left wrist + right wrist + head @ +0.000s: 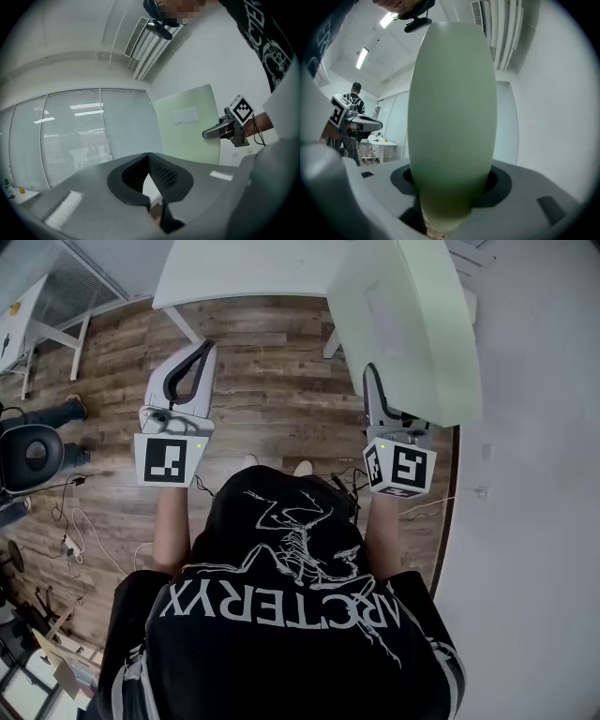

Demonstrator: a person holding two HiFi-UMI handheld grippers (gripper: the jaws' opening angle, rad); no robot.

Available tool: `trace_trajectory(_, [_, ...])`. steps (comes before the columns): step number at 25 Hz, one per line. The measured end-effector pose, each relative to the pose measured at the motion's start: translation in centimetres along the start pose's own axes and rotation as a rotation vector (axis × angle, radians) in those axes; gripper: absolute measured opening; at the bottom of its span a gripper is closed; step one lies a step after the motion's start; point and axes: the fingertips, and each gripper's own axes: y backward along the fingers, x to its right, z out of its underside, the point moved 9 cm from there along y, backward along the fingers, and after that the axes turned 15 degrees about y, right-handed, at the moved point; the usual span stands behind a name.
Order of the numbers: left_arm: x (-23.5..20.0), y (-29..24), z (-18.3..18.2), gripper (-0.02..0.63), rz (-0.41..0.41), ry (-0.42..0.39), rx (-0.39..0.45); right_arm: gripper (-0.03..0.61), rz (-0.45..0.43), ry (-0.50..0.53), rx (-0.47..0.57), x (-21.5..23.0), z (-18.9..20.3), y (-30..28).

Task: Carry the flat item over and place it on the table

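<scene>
Flat board (412,324): pale green thin panel with a whitish rectangular label on its face.
Pose: off the floor and tilted, at the upper right of the head view.
Hold: its near edge is clamped between the jaws of the right gripper (449,211).
Table (244,273): white top on white legs, at the top centre of the head view.
Relation: the board's left edge overlaps the table's right end in the frame; contact cannot be told.

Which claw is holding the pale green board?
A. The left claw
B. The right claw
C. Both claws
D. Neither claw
B: the right claw is clamped on the lower edge of the board, while the left claw is closed on nothing, away from the board.
</scene>
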Motion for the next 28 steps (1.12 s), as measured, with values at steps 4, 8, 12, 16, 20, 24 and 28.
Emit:
trace_trajectory(4, [0.2,-0.3,0.0,0.009,-0.008,0.002,-0.007,0.268,-0.002,0.002,0.000,0.4,0.2,-0.2])
trace_trajectory(8, [0.7,-0.8,0.1,0.009,-0.008,-0.002,-0.009,0.268,-0.004,0.002,-0.002,1.0,0.6,-0.2])
trace_trajectory(12, [0.9,-1.1,0.1,0.009,-0.008,-0.004,-0.014,0.268,-0.003,0.003,-0.003,1.5,0.8,-0.4])
trace_trajectory(16, [1.2,-1.4,0.1,0.009,-0.010,-0.003,-0.009,0.268,-0.003,0.000,-0.003,1.8,1.1,-0.4])
trace_trajectory(20, [1.6,-1.7,0.0,0.009,-0.013,-0.006,-0.012,0.268,-0.004,-0.004,-0.003,2.3,1.3,-0.3])
trace_trajectory(24, [2.2,-2.1,-0.2,0.009,-0.029,-0.003,-0.009,0.268,-0.012,-0.005,0.002,3.0,1.6,-0.3])
trace_trajectory(28, [2.8,-2.8,-0.3,0.009,-0.055,-0.018,0.002,0.268,-0.029,-0.008,0.011,4.1,2.3,-0.6])
